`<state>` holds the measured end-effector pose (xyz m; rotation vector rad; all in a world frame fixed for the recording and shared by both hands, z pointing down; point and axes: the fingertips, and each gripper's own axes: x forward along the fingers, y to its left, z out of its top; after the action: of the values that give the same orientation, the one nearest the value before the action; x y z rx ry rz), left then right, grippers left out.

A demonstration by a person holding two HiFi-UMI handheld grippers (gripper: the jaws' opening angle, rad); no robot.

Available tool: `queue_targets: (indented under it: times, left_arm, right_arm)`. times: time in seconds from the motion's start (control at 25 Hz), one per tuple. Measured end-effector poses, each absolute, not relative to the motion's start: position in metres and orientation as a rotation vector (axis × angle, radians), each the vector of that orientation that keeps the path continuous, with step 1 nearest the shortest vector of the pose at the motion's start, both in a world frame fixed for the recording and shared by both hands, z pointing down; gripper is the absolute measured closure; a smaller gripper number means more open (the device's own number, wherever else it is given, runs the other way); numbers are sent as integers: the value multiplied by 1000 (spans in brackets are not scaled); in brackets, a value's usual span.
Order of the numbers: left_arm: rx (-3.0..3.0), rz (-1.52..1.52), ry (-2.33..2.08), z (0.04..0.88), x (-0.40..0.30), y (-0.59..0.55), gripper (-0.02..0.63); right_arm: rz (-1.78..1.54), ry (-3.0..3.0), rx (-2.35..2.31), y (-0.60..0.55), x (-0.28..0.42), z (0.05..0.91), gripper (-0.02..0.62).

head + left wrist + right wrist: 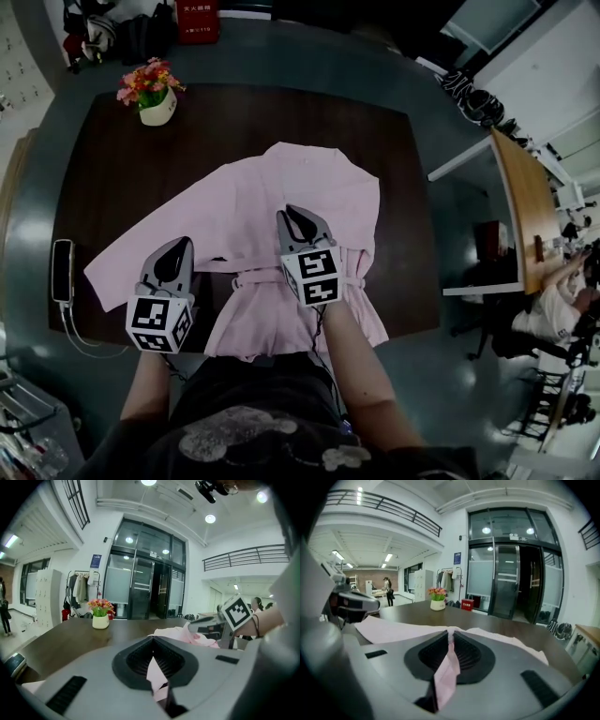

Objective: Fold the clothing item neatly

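Mid-fold, our left gripper (178,246) and right gripper (302,217) each pinch the pink robe (281,178) tightly; next we probably carry it toward 12 o'clock.

We are losing the near hem of the pink garment (281,187) under our own torso (253,412). The right gripper (302,216) is covering part of its waist tie (253,278). We are finding the dark device (62,270) at the left edge of the table (234,122) too small to identify.

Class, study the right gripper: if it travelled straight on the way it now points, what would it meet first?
The right gripper would probably meet the pink garment it pinches: more cloth lies just beyond its tips, then dark table. Depth is uncertain.
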<state>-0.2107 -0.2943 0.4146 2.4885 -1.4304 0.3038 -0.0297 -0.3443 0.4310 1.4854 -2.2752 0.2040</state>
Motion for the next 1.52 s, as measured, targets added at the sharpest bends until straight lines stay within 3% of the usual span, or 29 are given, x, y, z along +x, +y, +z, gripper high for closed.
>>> queue_targets:
  times: [0.2,0.4,0.68,0.92,1.0,1.08,1.12,1.52]
  left_arm:
    - [2468,322,-1418,425,-228,-292,596]
    - [2476,328,-1395,427,-230,-295,597]
    - [2459,332,-1410,429,-224,-300,596]
    - [2405,399,-1479,434,-223,-295,597]
    - [2384,422,-1501,433,-224,-291,595]
    - [2370,424,-1520,431,-225,-291,597]
    - [2368,421,-1527,429,-226,-293,597]
    - [2400,391,-1468,432,-269,-316,596]
  right_arm:
    - [319,-2234,1335,-320,-58,483,558]
    - [421,-2283,1333,-304,-69,485,475]
    - [622,-2138,1728,-304,17,474,468]
    - [939,-2067,1585,-319,34,527,468]
    - [963,-2065,1528,-320,28,532,476]
    - [955,-2108,1502,-324,23,523,567]
    - [955,-2139,1498,-328,20,516,574]
    - [874,-2269,1429,-387,-60,468,574]
